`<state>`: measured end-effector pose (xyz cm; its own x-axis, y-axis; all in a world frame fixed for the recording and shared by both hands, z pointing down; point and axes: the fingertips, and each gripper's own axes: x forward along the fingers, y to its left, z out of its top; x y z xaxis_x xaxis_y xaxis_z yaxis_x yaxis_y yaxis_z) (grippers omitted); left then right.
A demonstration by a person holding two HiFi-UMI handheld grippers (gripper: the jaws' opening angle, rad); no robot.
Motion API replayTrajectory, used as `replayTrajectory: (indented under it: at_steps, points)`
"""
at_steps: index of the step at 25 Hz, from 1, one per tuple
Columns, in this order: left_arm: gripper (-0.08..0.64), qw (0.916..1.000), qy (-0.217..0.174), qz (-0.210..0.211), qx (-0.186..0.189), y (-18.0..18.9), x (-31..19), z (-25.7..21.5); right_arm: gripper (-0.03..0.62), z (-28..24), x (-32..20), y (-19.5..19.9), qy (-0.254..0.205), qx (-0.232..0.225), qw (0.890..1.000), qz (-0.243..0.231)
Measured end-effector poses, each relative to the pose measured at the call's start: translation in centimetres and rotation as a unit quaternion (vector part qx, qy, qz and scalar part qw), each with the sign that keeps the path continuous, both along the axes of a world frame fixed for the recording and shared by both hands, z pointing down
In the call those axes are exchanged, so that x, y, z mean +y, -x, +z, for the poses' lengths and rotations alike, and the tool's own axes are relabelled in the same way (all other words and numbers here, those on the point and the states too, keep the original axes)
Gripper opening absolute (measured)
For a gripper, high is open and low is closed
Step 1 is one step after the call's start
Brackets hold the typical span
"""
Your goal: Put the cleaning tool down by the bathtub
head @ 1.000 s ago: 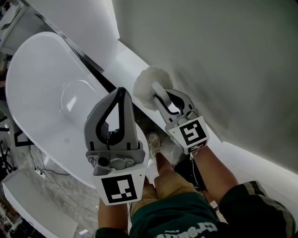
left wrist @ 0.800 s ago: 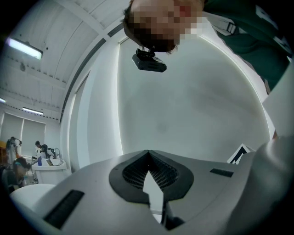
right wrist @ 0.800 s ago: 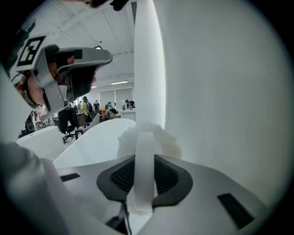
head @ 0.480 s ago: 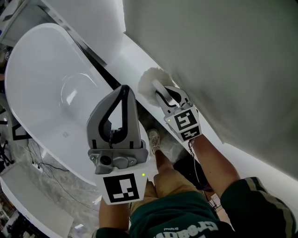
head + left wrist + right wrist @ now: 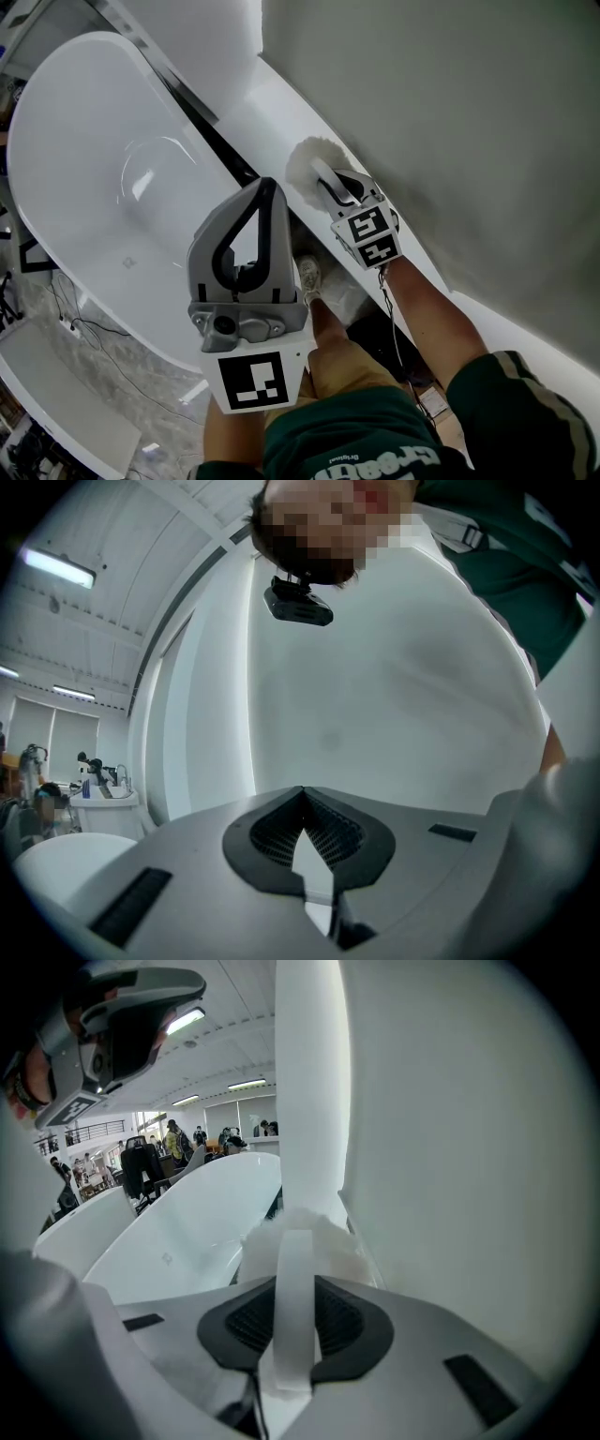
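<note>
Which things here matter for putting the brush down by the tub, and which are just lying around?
Job: fluffy cleaning brush, right tool gripping its handle, bathtub.
Lying about: floor cables, white panel, shut, empty left tool.

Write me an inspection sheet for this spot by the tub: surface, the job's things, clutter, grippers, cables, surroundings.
Surface: white ledge running between tub and wall, bare where it shows.
Job's things: fluffy white cleaning tool with a flat white handle, over the ledge beside the white oval bathtub; whether it touches the ledge is unclear.
Clutter: nothing seen.
Grippers: right gripper shut on the tool's handle; left gripper jaws together, empty.
Cables: black cables on the floor left of the tub; thin cable along the right forearm.
Surroundings: grey wall; the person's shoe; people far off.
</note>
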<state>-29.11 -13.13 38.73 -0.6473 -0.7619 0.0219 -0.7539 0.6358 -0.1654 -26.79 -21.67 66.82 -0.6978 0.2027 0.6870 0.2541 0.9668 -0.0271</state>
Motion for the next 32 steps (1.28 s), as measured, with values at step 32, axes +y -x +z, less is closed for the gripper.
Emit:
replayTrajectory:
  at_steps: [32]
  points:
    - [0.006, 0.9986, 0.016, -0.045, 0.023, 2.0, 3.9, 3.6, 0.092, 13.5, -0.6, 1.0, -0.001, 0.153, 0.988, 0.014]
